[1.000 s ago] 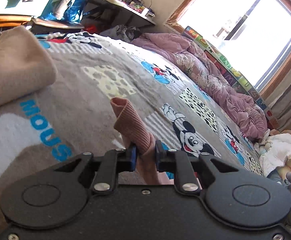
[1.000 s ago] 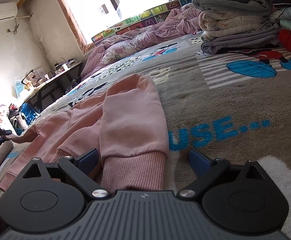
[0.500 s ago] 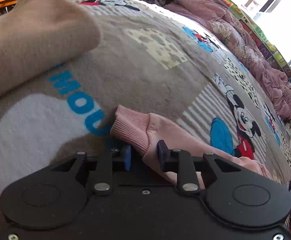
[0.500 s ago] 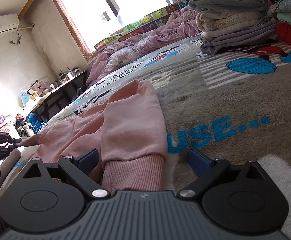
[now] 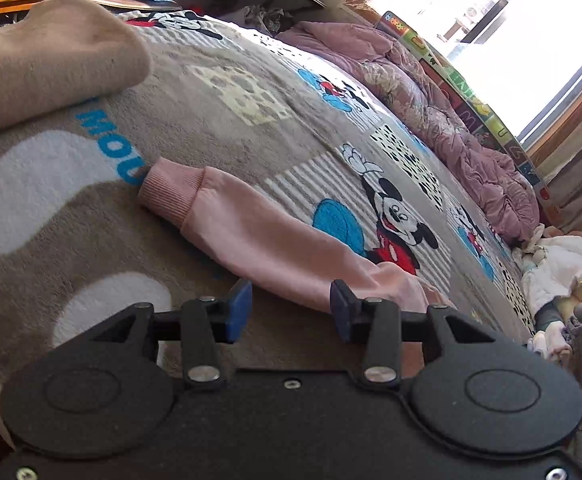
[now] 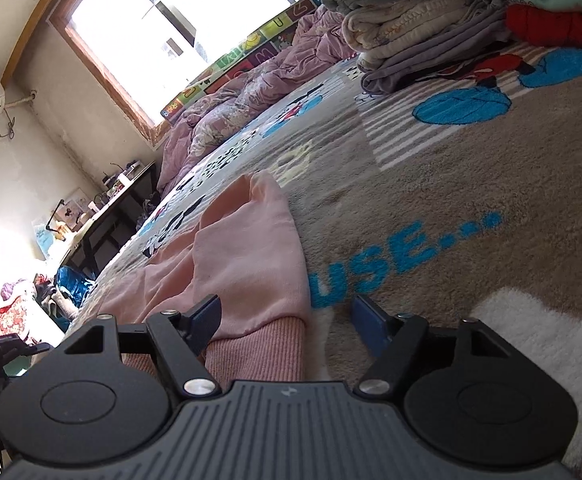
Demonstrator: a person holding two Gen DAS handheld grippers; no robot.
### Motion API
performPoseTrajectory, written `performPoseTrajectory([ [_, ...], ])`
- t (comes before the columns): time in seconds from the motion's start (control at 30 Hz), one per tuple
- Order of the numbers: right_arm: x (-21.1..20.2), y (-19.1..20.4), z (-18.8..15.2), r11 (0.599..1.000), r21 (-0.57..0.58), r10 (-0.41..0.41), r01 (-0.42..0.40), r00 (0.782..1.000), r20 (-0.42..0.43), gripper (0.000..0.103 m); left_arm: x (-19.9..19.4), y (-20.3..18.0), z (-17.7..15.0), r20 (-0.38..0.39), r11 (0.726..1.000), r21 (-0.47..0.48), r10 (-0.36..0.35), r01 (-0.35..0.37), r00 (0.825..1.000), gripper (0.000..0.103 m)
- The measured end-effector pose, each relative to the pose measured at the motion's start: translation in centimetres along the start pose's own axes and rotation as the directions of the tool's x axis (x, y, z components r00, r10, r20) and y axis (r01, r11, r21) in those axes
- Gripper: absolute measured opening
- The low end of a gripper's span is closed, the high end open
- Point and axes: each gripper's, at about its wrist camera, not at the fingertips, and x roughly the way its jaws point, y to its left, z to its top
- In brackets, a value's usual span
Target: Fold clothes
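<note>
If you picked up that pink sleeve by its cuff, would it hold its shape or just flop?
Probably flop: the pink sleeve lies limp and creased along the blanket, so it would likely dangle from the ribbed cuff. It looks like soft, light knit. The fuzzy blanket may drag on it, so pushing would likely bunch it rather than slide it.

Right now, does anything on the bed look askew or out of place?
Yes. The pink sweatshirt lies rumpled and unfolded on the blanket, one sleeve stretched out sideways, while the folded pile behind it sits neatly stacked.
</note>
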Motion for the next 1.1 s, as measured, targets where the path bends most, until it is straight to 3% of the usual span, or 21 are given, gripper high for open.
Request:
performPoseTrajectory([
  [0.07,-0.6,-0.7,-0.1,0.995,0.092,0.027,-0.026,1.0,-0.01,0.068,-0.1,-0.5,-2.0,0.009,0.999,-0.019,-0.041,0.041,0.999,0.046],
  [0.17,-1.5,-1.5,-1.2,0.967,0.248,0.069,-0.065,0.998,-0.008,0.067,0.5,-0.8,-5.0,0.026,0.999,-0.023,-0.028,0.029,0.999,0.049],
  [0.27,-1.5,-0.9,-2.0,0.956,0.288,0.063,-0.058,0.998,-0.008,0.067,1.4,-1.0,-7.0,0.019,1.0,-0.013,-0.008,0.009,1.0,0.05],
  [0.4,-0.3,-0.2,-2.2,0.955,0.293,0.05,-0.053,0.999,0.018,0.069,1.7,-1.7,-7.9,0.067,0.999,0.047,0.004,-0.007,0.998,0.055],
  [0.47,0.3,-0.1,-1.8,0.956,0.29,0.049,-0.054,0.998,0.027,0.047,1.9,-1.7,-8.1,0.075,0.999,0.049,0.004,-0.008,0.997,0.057],
  [0.5,0.5,-0.1,-1.4,0.956,0.288,0.044,-0.053,0.998,0.035,0.022,1.9,-1.6,-8.2,0.077,0.999,0.052,0.005,-0.009,0.997,0.057],
  [0.53,0.6,-0.1,-1.0,0.957,0.287,0.04,-0.051,0.998,0.043,0.011,1.9,-1.6,-8.2,0.079,0.999,0.053,0.004,-0.008,0.997,0.057],
  [0.67,0.8,-0.3,1.1,0.959,0.281,0.023,-0.046,0.996,0.083,0.01,1.9,-1.4,-8.3,0.072,0.998,0.059,-0.008,0.004,0.997,0.058],
  [0.9,-1.0,-0.5,9.5,0.977,0.206,0.008,-0.048,0.981,0.193,0.01,1.9,-1.2,-8.4,0.064,0.998,0.051,-0.024,0.021,0.998,0.063],
  [1.1,-0.7,-0.4,15.4,0.994,0.108,-0.032,0.01,0.979,0.201,0.008,2.1,-1.6,-8.5,0.067,0.998,0.068,-0.018,0.013,0.998,0.067],
])
